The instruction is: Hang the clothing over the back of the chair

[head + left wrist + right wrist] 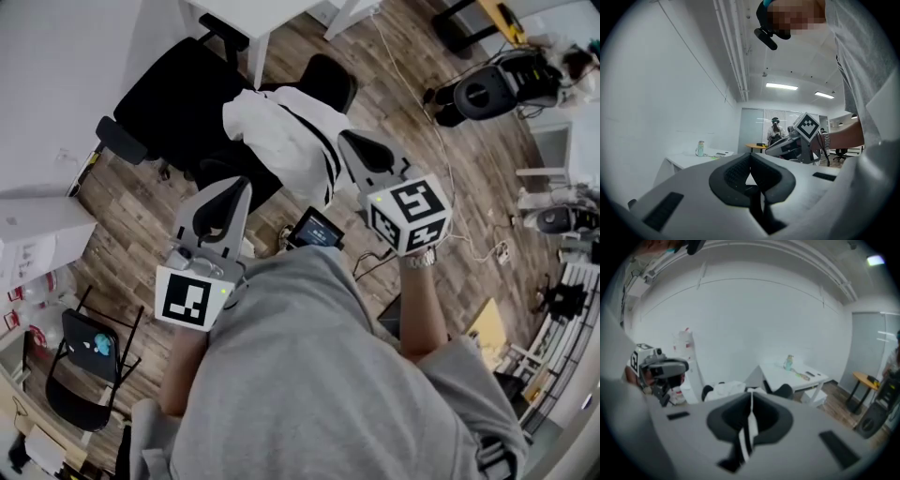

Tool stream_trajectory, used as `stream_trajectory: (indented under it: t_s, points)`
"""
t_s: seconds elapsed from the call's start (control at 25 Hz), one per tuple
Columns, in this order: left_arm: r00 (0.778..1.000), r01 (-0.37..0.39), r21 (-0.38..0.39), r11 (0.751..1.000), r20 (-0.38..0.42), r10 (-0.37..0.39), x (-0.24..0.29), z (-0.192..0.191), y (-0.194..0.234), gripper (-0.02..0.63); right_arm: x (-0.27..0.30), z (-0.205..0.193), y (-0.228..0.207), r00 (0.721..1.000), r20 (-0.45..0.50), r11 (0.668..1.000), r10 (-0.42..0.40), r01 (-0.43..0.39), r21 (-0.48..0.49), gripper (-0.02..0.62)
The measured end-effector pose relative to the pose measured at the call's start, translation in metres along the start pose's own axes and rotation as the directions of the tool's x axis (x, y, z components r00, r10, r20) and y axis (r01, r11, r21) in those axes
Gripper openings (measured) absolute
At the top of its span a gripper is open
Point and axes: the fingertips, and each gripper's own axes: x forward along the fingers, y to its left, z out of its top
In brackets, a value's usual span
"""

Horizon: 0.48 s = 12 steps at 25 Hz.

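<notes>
**Grippers: two.**
- The left gripper (pixel 240 187) is level, with its tip at the lower left edge of the garment. In the left gripper view its jaws (pixel 751 159) stand together. A small white patch shows between the pads, and it cannot be told whether this is fabric.
- The right gripper (pixel 350 141) is tilted downward at the right edge of the garment. In the right gripper view its jaws (pixel 751 399) are closed on a strip of the garment. The strip is white with black stripes and runs down between the pads.

**Clothing: one piece.**
- The clothing (pixel 281 131) is white with black stripes.
- It lies draped over the black office chair (pixel 173 94), apparently across the chair back. A black part of the chair shows at each end of the fabric.
- In the right gripper view it appears as a white heap (pixel 725 389) just beyond the jaws.

**Chairs: two.**
- The office chair stands on the wood floor (pixel 394 94), close to the counter.
- A black folding chair (pixel 84 370) stands well apart, at the lower left of the head view.

**Counter: one.**
- The white counter (pixel 253 14) stands behind the office chair.
- It carries one bottle (pixel 789 363).

**Other items.**
- One small screen device (pixel 315 228) lies on the floor between the two grippers.
- One other person (pixel 775 130) stands far off in the left gripper view.
</notes>
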Motion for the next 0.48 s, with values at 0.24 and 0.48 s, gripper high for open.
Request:
stream_trajectory:
  t_s: [0.24,0.48]
  points:
    - [1.000,0.014,0.016,1.000,-0.016,-0.014,0.015,0.001,-0.033,0.035,-0.033,-0.018,-0.017,0.999,0.036,0.998,-0.016,0.013,0.063,0.035]
    - [0.999,0.030,0.050,0.998,-0.022,-0.029,0.026,0.004,-0.070,0.035,-0.067,-0.034,-0.031,0.996,0.086,0.993,-0.006,-0.004,0.117,0.035]
